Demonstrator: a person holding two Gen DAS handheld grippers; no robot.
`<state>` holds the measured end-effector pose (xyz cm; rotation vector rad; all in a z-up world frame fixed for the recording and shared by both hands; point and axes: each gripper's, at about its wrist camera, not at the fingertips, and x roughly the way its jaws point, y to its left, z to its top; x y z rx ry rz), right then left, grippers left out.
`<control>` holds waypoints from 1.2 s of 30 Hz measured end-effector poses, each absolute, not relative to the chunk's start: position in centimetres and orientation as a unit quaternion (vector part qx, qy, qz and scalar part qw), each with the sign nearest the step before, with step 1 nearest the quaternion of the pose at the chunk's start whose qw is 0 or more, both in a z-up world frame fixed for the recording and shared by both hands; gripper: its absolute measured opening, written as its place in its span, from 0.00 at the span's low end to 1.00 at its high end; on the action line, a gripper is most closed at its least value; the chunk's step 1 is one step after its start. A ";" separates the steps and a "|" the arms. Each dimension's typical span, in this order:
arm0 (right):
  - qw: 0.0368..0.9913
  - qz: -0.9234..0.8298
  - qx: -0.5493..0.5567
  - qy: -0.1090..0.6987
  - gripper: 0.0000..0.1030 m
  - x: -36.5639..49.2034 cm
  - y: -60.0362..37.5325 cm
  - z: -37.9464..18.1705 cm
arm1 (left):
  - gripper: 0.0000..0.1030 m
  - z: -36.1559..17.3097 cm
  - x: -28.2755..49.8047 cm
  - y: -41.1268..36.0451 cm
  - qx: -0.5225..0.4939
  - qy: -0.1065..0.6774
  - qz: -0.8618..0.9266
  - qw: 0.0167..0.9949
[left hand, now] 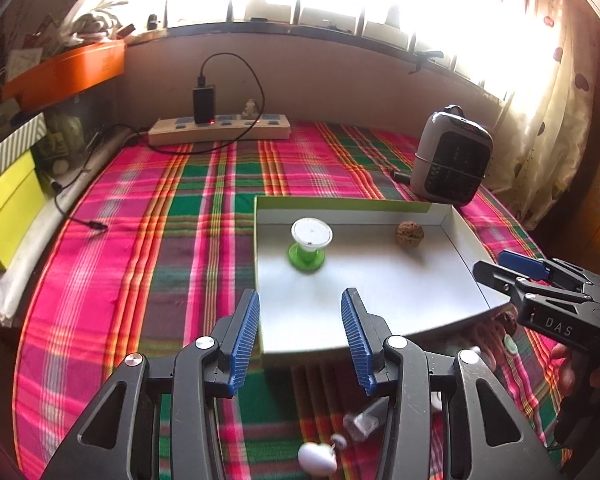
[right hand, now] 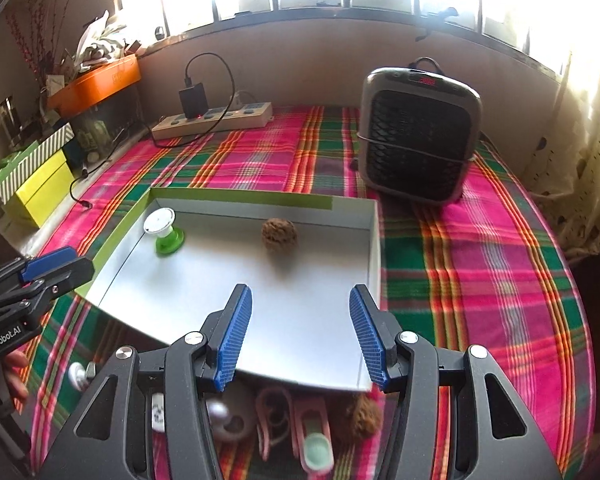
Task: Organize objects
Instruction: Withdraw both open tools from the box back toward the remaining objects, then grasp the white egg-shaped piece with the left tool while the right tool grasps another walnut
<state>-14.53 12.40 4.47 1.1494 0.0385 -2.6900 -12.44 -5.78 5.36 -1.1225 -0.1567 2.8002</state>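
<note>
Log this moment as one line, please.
left tool: open, empty | right tool: open, empty | tray: holds green-based spool, walnut | small items on cloth, unsorted

The tray (right hand: 374, 236) floor is largely unobstructed: a spool (right hand: 163, 232) stands at its far-left corner, a walnut (right hand: 279, 233) near its far wall. A heater (right hand: 418, 136) stands beyond the tray's far-right corner. Small items (right hand: 312, 432) are crowded before its near edge.

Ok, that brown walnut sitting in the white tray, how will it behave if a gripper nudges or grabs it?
The walnut looks nearly round, so a nudge would probably send it rolling across the tray's smooth floor until a wall stops it. Its wrinkled shell should give the ribbed pads decent grip. It is likely rigid and light, though its roundness could let it squirt out if pinched off-centre.
</note>
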 end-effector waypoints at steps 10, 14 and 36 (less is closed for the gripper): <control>0.088 -0.919 0.383 0.009 0.51 -11.5 15.0 4.2 | 0.40 4.6 -9.8 -6.9 -0.371 -0.074 0.924 0.058; 0.083 -0.918 0.388 0.009 0.51 -10.5 15.6 3.6 | 0.40 3.8 -8.8 -7.4 -0.376 -0.086 0.921 0.056; 0.073 -0.912 0.403 -0.026 0.51 -9.6 17.5 1.8 | 0.40 1.7 -6.6 -7.6 -0.401 -0.111 0.907 0.066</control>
